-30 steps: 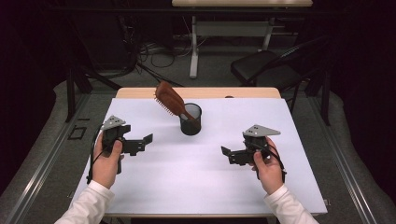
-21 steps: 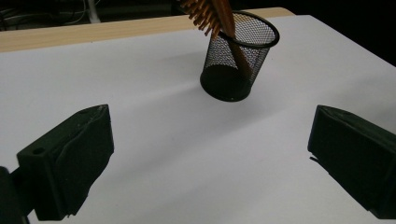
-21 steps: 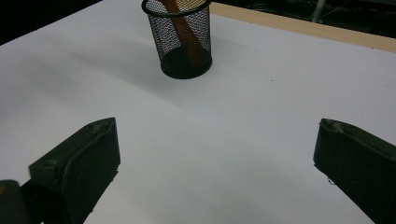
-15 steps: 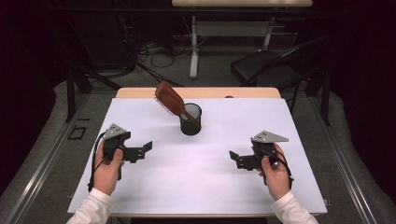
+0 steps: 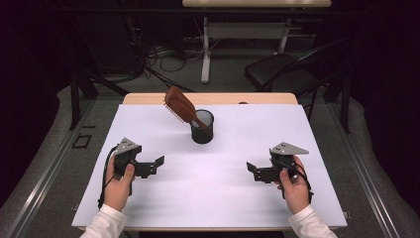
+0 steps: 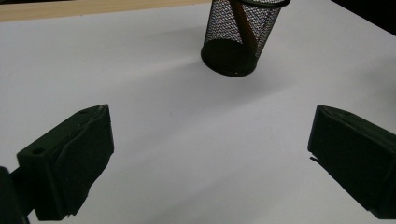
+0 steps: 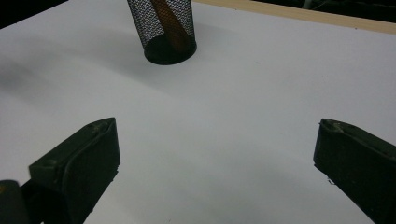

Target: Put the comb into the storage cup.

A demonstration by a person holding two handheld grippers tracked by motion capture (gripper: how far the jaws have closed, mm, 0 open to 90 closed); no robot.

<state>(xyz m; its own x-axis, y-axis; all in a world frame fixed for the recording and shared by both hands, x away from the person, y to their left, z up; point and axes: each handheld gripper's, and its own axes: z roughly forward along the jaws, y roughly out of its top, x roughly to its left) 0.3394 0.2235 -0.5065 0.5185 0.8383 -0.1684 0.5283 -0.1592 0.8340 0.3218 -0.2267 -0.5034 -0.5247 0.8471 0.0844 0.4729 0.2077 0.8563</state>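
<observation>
White sheet covers the table and carries everything else; both grippers rest low over it, near the person's edge. Ahead of them and between their lines of sight stands the cup, a black mesh holder, upright, with the brush in it handle-down, its brown head leaning out over the rim toward the left gripper's side. In the left gripper view the cup sits ahead and a little to the right of the jaws; in the right gripper view it sits ahead and to the left, the brown handle visible through the mesh.

What has changed over the last second is the hands, not the brush. The left gripper and right gripper have both drawn back toward the person and somewhat outward, so each now lies well apart from the cup, farther than before. Cup and brush have kept their place and lean.

Each gripper's jaws are spread wide with nothing but bare sheet between them; neither has hold of anything.

My reading: the brush is already lodged in the cup and the hands are backing off, so the placing looks finished. The remaining risk is the top-heavy lean tipping the light cup.
</observation>
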